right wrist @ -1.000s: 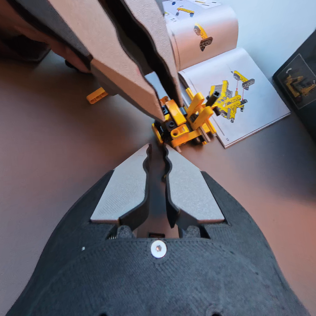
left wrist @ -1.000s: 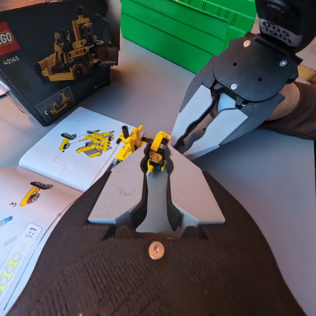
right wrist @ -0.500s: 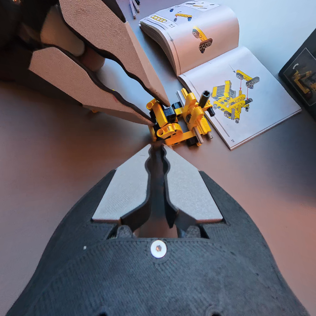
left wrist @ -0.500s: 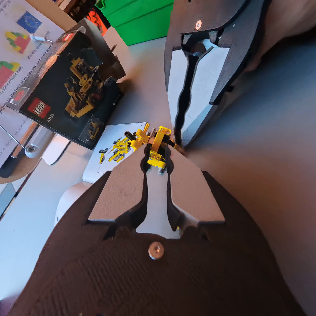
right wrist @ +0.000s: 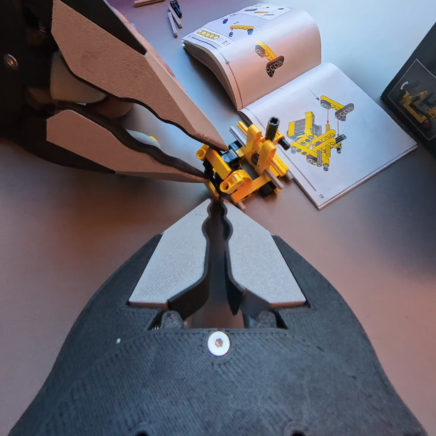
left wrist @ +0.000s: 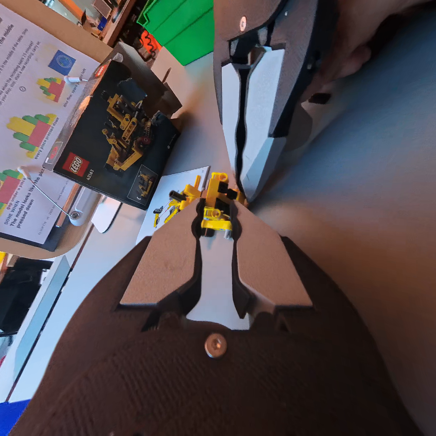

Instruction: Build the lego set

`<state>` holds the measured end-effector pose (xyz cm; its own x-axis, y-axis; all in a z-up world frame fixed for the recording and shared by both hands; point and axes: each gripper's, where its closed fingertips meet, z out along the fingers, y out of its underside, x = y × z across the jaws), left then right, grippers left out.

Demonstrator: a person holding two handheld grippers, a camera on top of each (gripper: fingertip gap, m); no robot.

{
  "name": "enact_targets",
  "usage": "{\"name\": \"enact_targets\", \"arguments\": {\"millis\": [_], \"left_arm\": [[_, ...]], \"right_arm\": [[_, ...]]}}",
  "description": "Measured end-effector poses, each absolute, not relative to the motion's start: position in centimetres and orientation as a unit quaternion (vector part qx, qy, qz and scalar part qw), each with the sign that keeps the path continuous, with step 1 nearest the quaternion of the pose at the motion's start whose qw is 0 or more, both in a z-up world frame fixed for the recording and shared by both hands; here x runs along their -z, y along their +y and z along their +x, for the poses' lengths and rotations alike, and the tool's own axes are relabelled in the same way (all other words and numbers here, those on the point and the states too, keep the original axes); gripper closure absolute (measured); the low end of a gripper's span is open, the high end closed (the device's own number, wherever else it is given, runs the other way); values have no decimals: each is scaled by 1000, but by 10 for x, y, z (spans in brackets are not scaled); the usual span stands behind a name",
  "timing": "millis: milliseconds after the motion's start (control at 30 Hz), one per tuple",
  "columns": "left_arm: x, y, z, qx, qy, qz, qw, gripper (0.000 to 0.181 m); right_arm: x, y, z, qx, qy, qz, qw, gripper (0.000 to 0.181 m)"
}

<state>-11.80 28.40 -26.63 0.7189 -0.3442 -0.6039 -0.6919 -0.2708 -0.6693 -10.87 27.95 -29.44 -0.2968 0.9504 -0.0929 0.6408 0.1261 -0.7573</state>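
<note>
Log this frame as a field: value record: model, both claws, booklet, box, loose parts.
model: yellow-and-black lego assembly, resting on the table at the booklet's edge
left claw: shut on lego assembly, gripping its near end
right claw: shut, tips at the assembly's near corner, holding nothing visible
instruction booklet: open, flat, beside the assembly
box: dark, behind the booklet
loose parts: grey axles beyond the booklet

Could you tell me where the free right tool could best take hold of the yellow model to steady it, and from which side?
Probably the flat yellow beam along the yellow model's near edge, approached from the right tool's own side. That beam looks flat and unobstructed, while the left tool already pinches the far-left end, and upright pins and axles clutter the instruction booklet side.
</note>
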Motion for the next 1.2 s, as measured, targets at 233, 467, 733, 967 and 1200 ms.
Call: {"name": "enact_targets", "arguments": {"millis": [233,467,733,967,1200], "left_arm": [[266,282,-119,-156,331,-783,503,165],[263,281,-118,-173,337,-780,498,168],[254,287,-120,-134,331,-803,476,171],[264,288,-125,-137,345,-822,432,165],[269,293,-121,-132,383,-836,370,163]], "right_arm": [[295,280,-109,-368,-715,-559,203,179],[293,281,-109,-380,-706,-564,198,178],[294,282,-110,-374,-709,-564,199,179],[295,284,-109,-366,-713,-562,205,179],[295,285,-108,-360,-717,-557,215,173]]}}
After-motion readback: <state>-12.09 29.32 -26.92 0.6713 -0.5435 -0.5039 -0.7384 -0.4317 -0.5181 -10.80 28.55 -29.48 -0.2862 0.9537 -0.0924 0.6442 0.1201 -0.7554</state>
